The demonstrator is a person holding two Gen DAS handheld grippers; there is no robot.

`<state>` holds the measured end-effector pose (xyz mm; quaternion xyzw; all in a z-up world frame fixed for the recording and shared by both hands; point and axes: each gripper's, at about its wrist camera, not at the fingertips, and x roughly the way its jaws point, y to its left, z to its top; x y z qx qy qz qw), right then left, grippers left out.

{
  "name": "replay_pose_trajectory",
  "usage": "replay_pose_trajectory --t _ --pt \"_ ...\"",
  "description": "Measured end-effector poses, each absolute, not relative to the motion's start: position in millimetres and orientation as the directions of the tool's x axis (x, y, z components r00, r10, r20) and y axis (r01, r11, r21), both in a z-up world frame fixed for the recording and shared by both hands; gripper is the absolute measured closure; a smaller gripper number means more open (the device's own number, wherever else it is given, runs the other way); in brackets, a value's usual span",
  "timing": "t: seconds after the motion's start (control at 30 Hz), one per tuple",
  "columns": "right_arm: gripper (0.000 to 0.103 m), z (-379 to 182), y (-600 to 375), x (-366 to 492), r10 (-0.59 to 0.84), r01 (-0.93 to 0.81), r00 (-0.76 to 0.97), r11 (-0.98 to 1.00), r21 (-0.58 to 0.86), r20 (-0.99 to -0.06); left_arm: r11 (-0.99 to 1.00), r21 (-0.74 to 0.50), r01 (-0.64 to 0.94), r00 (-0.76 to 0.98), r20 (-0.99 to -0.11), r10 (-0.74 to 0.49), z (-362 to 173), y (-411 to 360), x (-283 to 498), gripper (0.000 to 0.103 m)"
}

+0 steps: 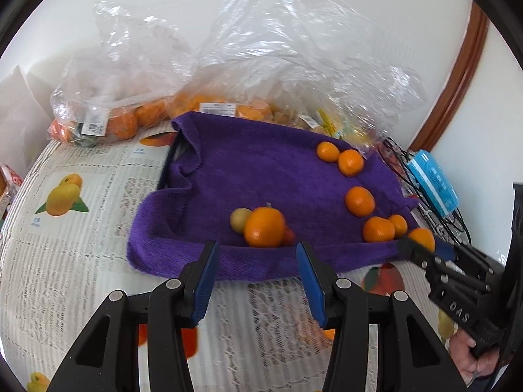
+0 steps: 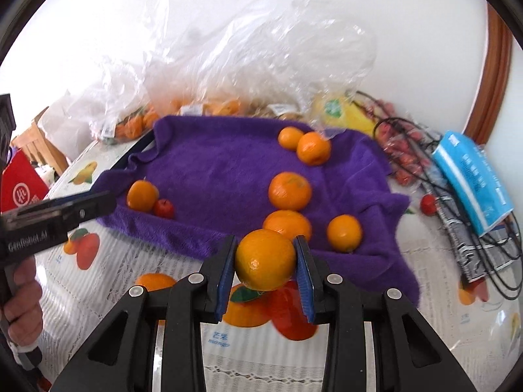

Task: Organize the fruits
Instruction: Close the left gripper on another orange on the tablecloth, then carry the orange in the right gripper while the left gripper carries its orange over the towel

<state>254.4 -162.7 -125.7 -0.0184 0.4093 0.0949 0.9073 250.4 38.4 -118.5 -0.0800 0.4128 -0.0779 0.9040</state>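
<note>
A purple towel (image 1: 261,170) (image 2: 222,170) covers a tray on the table, and several oranges lie on it. My right gripper (image 2: 265,240) is shut on one orange (image 2: 265,259) and holds it above the towel's near edge. The left wrist view shows that gripper (image 1: 408,245) low at the right with the same orange (image 1: 423,238). My left gripper (image 1: 255,244) is open with nothing between its fingers. Just beyond its tips lies a larger orange (image 1: 264,227) with a small yellow-green fruit (image 1: 240,219) and a small red fruit (image 2: 164,208) against it. The left gripper (image 2: 98,202) also appears at the left of the right wrist view.
Clear plastic bags (image 1: 124,104) holding more oranges stand behind the towel. To the right lie a blue packet (image 2: 470,176), black cables (image 2: 425,150), and loose small red fruits (image 2: 428,204). A lace cloth printed with fruit pictures (image 1: 65,196) covers the table. A person's hand (image 2: 19,294) grips the left handle.
</note>
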Motion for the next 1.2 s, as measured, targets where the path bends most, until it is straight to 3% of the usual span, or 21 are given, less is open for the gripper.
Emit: replay_pose_trajectory --t 0.47,0.73,0.8,0.87,1.2 --pt "0.068 -108.6 -197.7 255.8 0.105 -0.098 0.702 0.994 0.051 -0.705 0.947 -0.284 0.152 0.589 -0.743 -0.317 -118.4 -1.3 223.3 0.049" --pt "0.068 -105.5 -211.1 255.3 0.106 -0.066 0.710 0.994 0.084 -0.696 0.954 -0.201 0.223 0.524 -0.800 -0.291 -141.7 -42.3 225.6 0.049" --pt "0.068 -105.6 -212.1 254.9 0.111 -0.064 0.710 0.994 0.092 -0.696 0.963 -0.175 0.203 0.537 -0.803 -0.259 -146.3 -45.7 225.7 0.051" --pt "0.068 -105.2 -212.4 254.3 0.112 -0.065 0.711 0.993 0.093 -0.694 0.969 -0.160 0.188 0.553 -0.798 -0.239 -148.5 -46.0 225.0 0.062" --pt "0.068 -108.6 -204.2 253.9 0.111 -0.081 0.703 0.994 0.076 -0.702 0.967 -0.157 0.200 0.570 -0.785 -0.245 -153.6 -44.7 227.4 0.062"
